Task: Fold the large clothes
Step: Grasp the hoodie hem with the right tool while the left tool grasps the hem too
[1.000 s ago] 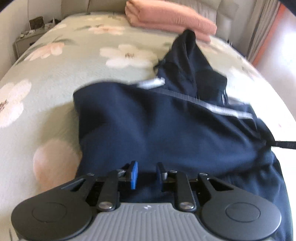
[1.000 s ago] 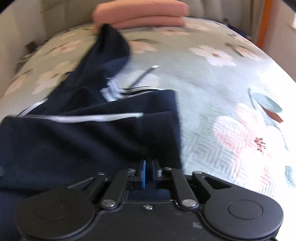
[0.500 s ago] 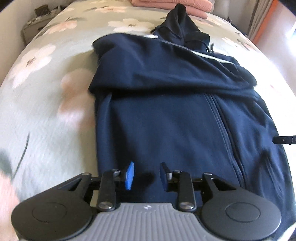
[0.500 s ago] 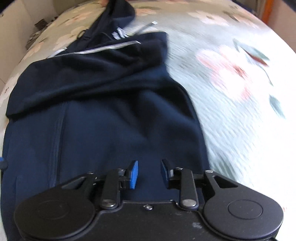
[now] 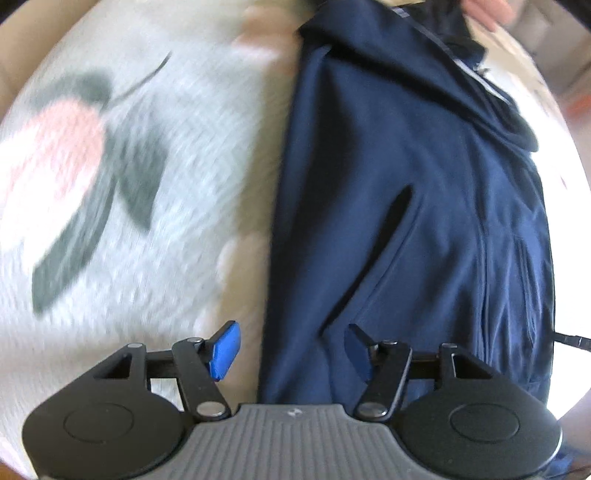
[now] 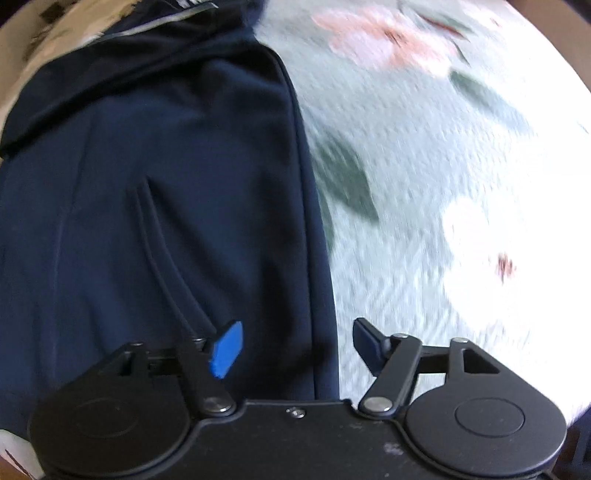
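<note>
A navy zip jacket [image 5: 424, 206] lies flat on the bed, its upper part folded down across the chest; it also shows in the right wrist view [image 6: 155, 206]. My left gripper [image 5: 291, 347] is open and empty, straddling the jacket's left side edge near the hem. My right gripper [image 6: 297, 345] is open and empty, straddling the jacket's right side edge near the hem. A slanted pocket slit shows in each view.
The jacket rests on a pale green bedspread [image 5: 122, 206] with pink flowers and dark leaves, seen also in the right wrist view [image 6: 443, 166]. Pink folded bedding [image 5: 484, 11] lies at the far end. The views are motion-blurred.
Both grippers have let go of the folded-over top part, pulled back toward the hem, spread outward to the side edges, and opened wider.
</note>
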